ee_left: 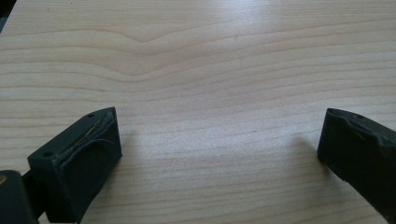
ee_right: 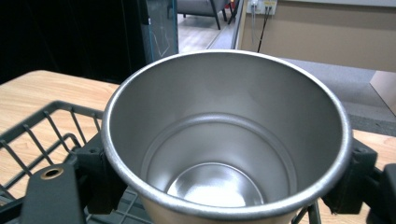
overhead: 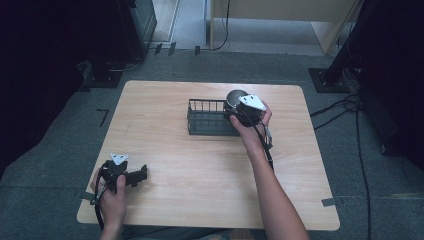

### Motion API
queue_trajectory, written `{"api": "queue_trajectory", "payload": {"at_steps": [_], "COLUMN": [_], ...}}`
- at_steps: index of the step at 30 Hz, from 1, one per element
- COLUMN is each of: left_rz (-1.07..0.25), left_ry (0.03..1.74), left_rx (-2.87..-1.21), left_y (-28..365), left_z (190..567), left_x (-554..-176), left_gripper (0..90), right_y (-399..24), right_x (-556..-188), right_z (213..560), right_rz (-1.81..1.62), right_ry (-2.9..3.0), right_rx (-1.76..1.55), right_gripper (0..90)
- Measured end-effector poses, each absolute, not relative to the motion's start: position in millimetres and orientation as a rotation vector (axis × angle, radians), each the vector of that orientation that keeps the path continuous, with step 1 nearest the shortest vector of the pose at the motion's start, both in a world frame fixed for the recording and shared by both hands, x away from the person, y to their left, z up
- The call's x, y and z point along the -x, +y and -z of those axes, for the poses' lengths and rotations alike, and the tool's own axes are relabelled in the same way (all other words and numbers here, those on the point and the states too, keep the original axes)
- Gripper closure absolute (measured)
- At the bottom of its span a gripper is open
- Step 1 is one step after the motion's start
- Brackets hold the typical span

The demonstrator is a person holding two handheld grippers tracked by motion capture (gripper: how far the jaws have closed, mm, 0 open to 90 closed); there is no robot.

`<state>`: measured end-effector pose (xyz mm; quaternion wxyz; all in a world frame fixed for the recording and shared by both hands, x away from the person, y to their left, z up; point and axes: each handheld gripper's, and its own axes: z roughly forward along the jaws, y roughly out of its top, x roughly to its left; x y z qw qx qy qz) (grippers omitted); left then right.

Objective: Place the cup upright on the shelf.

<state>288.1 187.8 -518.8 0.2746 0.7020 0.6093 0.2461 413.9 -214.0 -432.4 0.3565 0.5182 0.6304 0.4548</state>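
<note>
Clearly, the two black fingers of the right gripper are pinching a steel cup, one pad on each side of its wall just under the rim. The cup stands upright with its mouth up, and its inside is bare and shiny. In the high view the right gripper holds the cup over the right end of a black wire basket, which sits on the far half of the wooden table. Whether the cup's bottom touches the basket I cannot tell. The wires of the basket show below and left of the cup.

The left gripper has its fingers spread wide apart, with only the bare table between them. In the high view this gripper rests low near the front left corner of the table, well apart from the basket.
</note>
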Motion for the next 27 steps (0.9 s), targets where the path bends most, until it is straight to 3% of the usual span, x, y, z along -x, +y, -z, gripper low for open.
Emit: {"api": "queue_trajectory", "payload": {"at_steps": [27], "left_rz": [-0.662], "left_ry": [1.638], "left_rx": [-1.887], "left_y": [188], "left_z": [519], "left_x": [-288], "left_gripper": [0.0], "right_y": [-214], "right_x": [-426], "right_z": [452], "right_rz": [-1.092], "right_ry": [1.748], "right_rx": [-1.442], "right_gripper": [18.0]}}
